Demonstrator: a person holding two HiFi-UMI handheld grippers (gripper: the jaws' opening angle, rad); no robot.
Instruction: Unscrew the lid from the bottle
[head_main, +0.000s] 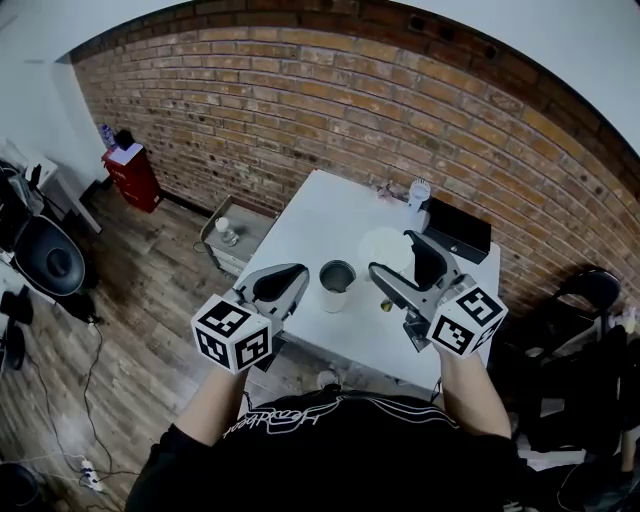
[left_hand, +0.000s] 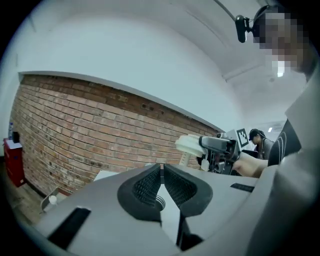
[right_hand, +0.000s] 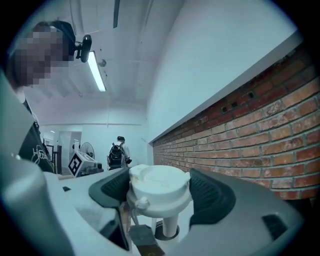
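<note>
The bottle (head_main: 337, 285) is a pale cup-like vessel with an open metal mouth, standing upright near the front of the white table (head_main: 310, 215). My right gripper (head_main: 392, 256) is raised just right of it and is shut on the white lid (head_main: 384, 246). In the right gripper view the lid (right_hand: 159, 186) sits between both pads, a straw hanging under it above the bottle's mouth (right_hand: 164, 233). My left gripper (head_main: 289, 277) hovers left of the bottle. Its jaws (left_hand: 162, 168) are shut with nothing between them.
A black box (head_main: 457, 228) and a small white bottle (head_main: 418, 192) stand at the table's far right. A small gold object (head_main: 385, 305) lies by the bottle. On the floor are an open box (head_main: 232, 235) and a red cabinet (head_main: 132, 175). A brick wall runs behind.
</note>
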